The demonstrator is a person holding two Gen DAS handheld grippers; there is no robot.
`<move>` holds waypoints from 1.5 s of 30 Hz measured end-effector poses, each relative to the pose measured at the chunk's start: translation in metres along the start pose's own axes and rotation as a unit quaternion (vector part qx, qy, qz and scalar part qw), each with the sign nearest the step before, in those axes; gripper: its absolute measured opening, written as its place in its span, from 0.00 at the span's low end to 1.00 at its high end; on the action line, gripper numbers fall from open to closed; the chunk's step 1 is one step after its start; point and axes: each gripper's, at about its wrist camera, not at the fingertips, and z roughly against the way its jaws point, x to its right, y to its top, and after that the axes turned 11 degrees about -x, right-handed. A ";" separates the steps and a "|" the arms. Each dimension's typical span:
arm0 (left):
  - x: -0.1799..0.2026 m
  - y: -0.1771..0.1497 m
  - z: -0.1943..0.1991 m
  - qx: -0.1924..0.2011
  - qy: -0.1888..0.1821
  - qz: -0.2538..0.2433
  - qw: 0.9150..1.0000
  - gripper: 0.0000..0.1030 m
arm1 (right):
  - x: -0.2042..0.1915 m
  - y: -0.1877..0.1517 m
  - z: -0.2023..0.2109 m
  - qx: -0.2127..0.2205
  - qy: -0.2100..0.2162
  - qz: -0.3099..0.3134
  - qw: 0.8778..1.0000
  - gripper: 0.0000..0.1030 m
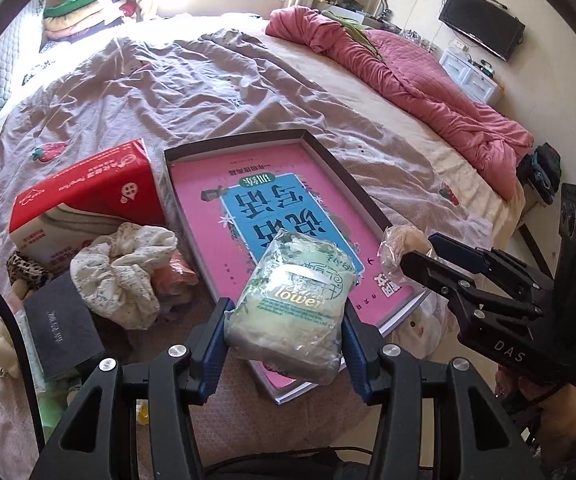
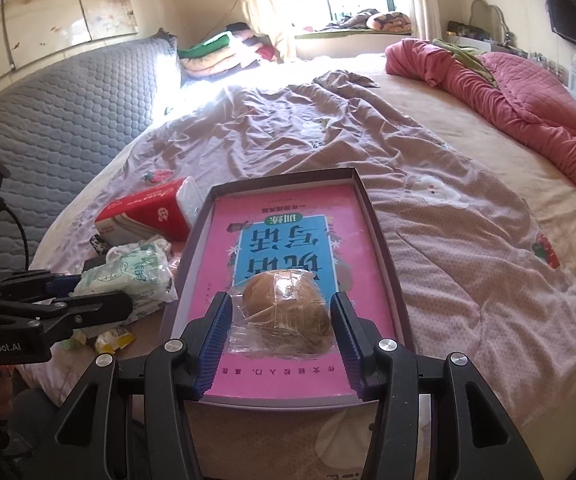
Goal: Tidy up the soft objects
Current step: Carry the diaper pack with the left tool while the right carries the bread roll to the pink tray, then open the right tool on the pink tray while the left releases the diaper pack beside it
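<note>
My left gripper point(image 1: 284, 330) is shut on a pale green towel pack point(image 1: 292, 304) in clear wrap and holds it above the near left edge of the shallow box point(image 1: 244, 146) with a pink book point(image 1: 208, 200) inside. The pack also shows in the right wrist view point(image 2: 128, 276). My right gripper point(image 2: 282, 328) is shut on a brown bun in clear plastic point(image 2: 284, 308) over the near end of the box point(image 2: 284, 178). The bun shows in the left wrist view point(image 1: 402, 244).
A red tissue pack point(image 1: 84, 196), a white floral scrunchie point(image 1: 124, 272), a dark small box point(image 1: 62, 328) and small packets lie left of the box on the bed. A pink quilt point(image 1: 428, 80) lies at the far right. Folded blankets point(image 1: 84, 12) sit at the headboard.
</note>
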 end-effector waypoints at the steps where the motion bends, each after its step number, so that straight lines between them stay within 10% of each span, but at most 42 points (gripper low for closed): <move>1: 0.003 0.001 -0.005 -0.006 0.001 -0.004 1.000 0.50 | 0.002 -0.001 -0.002 -0.003 -0.003 -0.002 1.000 0.51; 45: 0.023 -0.002 -0.080 -0.107 0.027 -0.027 0.994 0.68 | 0.034 -0.021 -0.036 -0.051 -0.041 -0.072 0.995 0.60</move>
